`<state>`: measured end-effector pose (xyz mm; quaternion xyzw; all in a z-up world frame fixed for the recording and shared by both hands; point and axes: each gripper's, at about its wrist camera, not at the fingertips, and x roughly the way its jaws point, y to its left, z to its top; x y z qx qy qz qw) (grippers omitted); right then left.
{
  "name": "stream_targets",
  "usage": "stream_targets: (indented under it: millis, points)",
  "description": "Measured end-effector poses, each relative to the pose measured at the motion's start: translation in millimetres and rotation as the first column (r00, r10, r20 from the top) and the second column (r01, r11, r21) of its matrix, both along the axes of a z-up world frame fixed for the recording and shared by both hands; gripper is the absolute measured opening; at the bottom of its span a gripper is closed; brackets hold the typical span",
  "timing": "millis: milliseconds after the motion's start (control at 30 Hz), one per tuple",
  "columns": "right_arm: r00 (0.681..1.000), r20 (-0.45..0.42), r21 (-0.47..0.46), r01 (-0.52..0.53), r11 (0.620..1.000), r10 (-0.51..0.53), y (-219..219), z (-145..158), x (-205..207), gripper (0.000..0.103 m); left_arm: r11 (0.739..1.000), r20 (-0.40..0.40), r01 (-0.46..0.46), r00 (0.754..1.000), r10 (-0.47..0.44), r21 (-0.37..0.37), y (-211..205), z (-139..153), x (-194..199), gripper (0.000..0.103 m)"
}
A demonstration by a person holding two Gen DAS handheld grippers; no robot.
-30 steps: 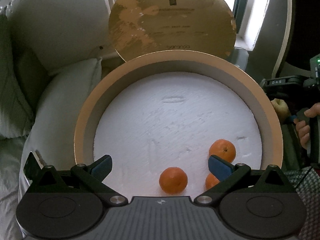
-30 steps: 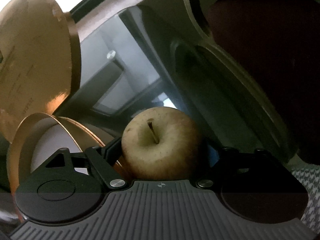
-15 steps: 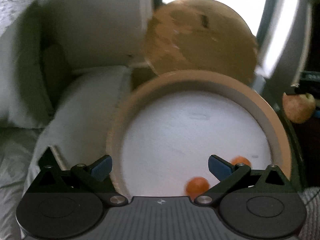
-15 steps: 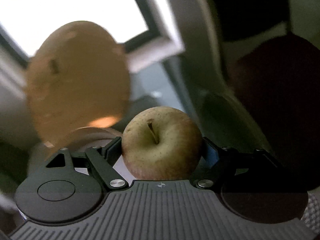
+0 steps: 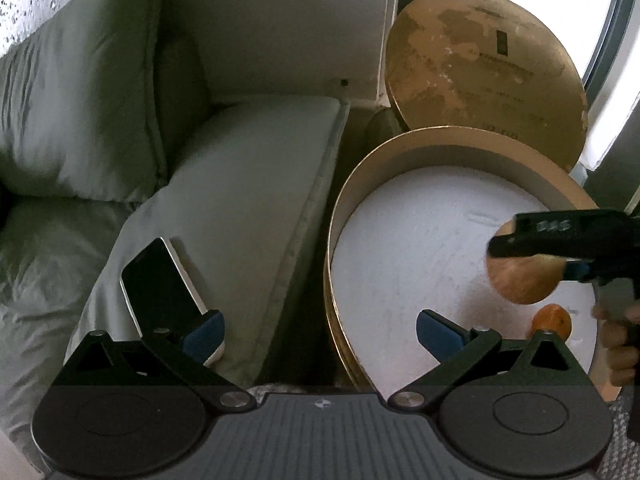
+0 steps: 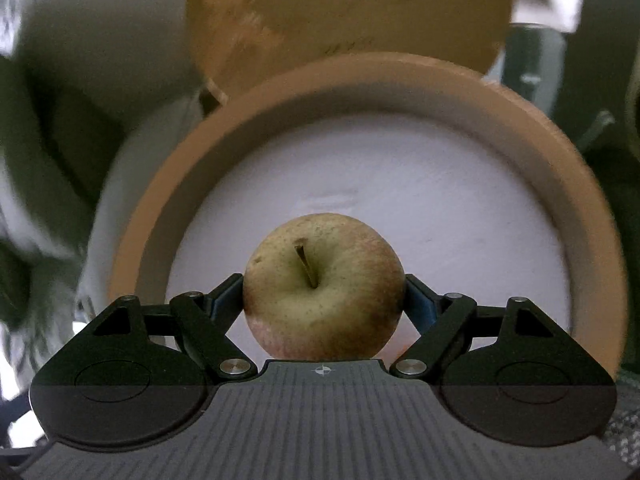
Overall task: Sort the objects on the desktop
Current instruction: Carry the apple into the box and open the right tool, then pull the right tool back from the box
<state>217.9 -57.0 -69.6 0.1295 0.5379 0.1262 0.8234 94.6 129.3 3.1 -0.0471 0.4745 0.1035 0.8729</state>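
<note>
My right gripper (image 6: 324,300) is shut on a yellow-red apple (image 6: 323,288) and holds it over the white floor of a round gold box (image 6: 540,148). In the left wrist view the apple (image 5: 524,280) hangs in the right gripper (image 5: 560,270) above the box (image 5: 400,152), near an orange (image 5: 554,320) on the box floor. My left gripper (image 5: 320,330) is open and empty, between the box's left rim and a dark phone (image 5: 164,280) that lies on a white cushion (image 5: 248,184).
The box's gold lid (image 5: 484,64) leans upright behind the box against a window. White cushions (image 5: 76,92) fill the left side. A person's hand (image 5: 618,344) holds the right gripper at the right edge.
My right gripper carried the apple leftward from beside the box to above its floor. My left gripper swung left, away from the oranges, and the phone came into view.
</note>
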Motion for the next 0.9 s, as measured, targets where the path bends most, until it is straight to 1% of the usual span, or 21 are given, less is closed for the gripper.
stream_targets:
  millis: [67,200,300,367,433,467,533,633,700,833,900]
  points:
    - [0.999,-0.012,-0.030,-0.035,0.999,0.035,13.2,-4.3,0.2,0.083,1.000,-0.007,-0.003,1.000,0.003,-0.008,3.3,-3.4,-1.4,0.102]
    - [0.996,-0.040,-0.057,-0.078,0.995,0.076,26.4,-11.3,-1.6,0.083,1.000,-0.014,-0.001,1.000,0.001,-0.014,3.8,-6.3,-4.6,0.102]
    - [0.995,-0.059,-0.066,-0.087,0.994,0.083,22.7,-20.6,-5.1,0.084,1.000,-0.013,0.008,1.000,-0.008,-0.012,-1.1,-4.8,-7.3,0.102]
    - [0.996,-0.051,-0.050,-0.074,0.996,0.071,20.6,-21.1,-5.2,0.084,1.000,-0.012,0.015,1.000,-0.015,-0.010,-4.4,-3.8,-9.1,0.102]
    - [0.995,-0.072,-0.039,-0.075,0.996,0.072,19.2,-21.7,-2.4,0.085,1.000,-0.011,0.021,1.000,-0.021,-0.008,-7.6,-2.8,-10.9,0.102]
    - [0.996,-0.061,-0.038,-0.073,0.997,0.071,17.7,-19.2,-2.7,0.087,1.000,-0.010,0.024,1.000,-0.025,-0.007,-9.3,-2.3,-11.8,0.102]
    - [0.997,-0.036,-0.036,-0.069,0.997,0.068,14.6,-13.7,-3.3,0.088,1.000,-0.009,0.031,0.999,-0.031,-0.005,-12.5,-1.4,-13.6,0.102]
    - [0.997,0.035,-0.059,-0.069,0.996,0.072,9.3,5.8,-7.0,0.089,0.999,-0.008,0.041,0.999,-0.041,-0.002,-17.5,0.1,-16.3,0.102]
    - [0.995,0.066,-0.061,-0.064,0.996,0.068,2.2,21.4,-12.3,0.089,0.999,-0.006,0.050,0.999,-0.050,0.000,-22.4,1.7,-20.1,0.102]
    - [0.992,0.112,-0.077,-0.048,0.996,0.056,-17.1,46.4,-33.2,0.089,0.997,-0.005,0.078,0.997,-0.078,0.004,-37.3,5.1,-33.1,0.102]
    - [0.991,0.129,-0.068,-0.034,0.997,0.042,-31.2,55.9,-49.8,0.089,0.996,-0.006,0.093,0.996,-0.093,0.005,-45.9,6.1,-40.6,0.102]
